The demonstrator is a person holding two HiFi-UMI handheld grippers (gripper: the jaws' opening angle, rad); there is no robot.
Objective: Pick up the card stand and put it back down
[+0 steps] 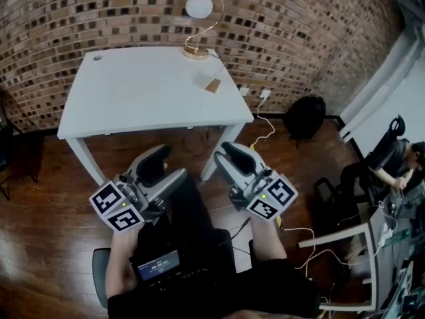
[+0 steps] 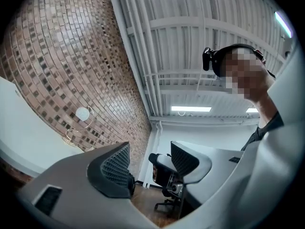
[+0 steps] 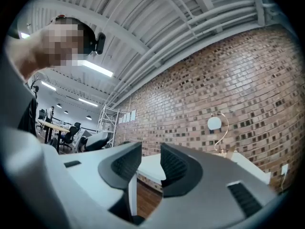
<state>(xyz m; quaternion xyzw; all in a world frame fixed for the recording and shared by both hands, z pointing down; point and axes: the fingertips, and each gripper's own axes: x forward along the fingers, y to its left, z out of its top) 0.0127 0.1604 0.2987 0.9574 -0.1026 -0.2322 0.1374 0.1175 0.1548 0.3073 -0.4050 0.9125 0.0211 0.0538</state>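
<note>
The card stand [image 1: 212, 85] sits on the white bench [image 1: 133, 98], in its far right corner, just in front of the brass base of a globe lamp [image 1: 199, 8] and near the bench's right edge. It shows as a small tan piece, too small to make out in detail. Nothing touches it.

Both grippers are held low over the person's lap, on the near side of the bench and well apart from the card stand. The left gripper [image 1: 172, 161] points up and away; in the left gripper view its jaws stand wide apart with nothing between them [image 2: 150, 161], only a brick wall, a wood floor and an office chair [image 2: 167, 175] far behind the gap. The right gripper [image 1: 222, 155] lies closer to level. In the right gripper view its jaws are also apart, with a narrower gap, and they hold nothing [image 3: 151, 163]; the front edge of the bench and one white leg show through the gap, with the lamp [image 3: 214, 123] off to the right against the brick wall.

On the floor to the right of the bench lies a black backpack [image 1: 304, 117], with a white cable [image 1: 265, 135] trailing near it. A seated person [image 1: 392, 165] is at the far right edge of the head view
</note>
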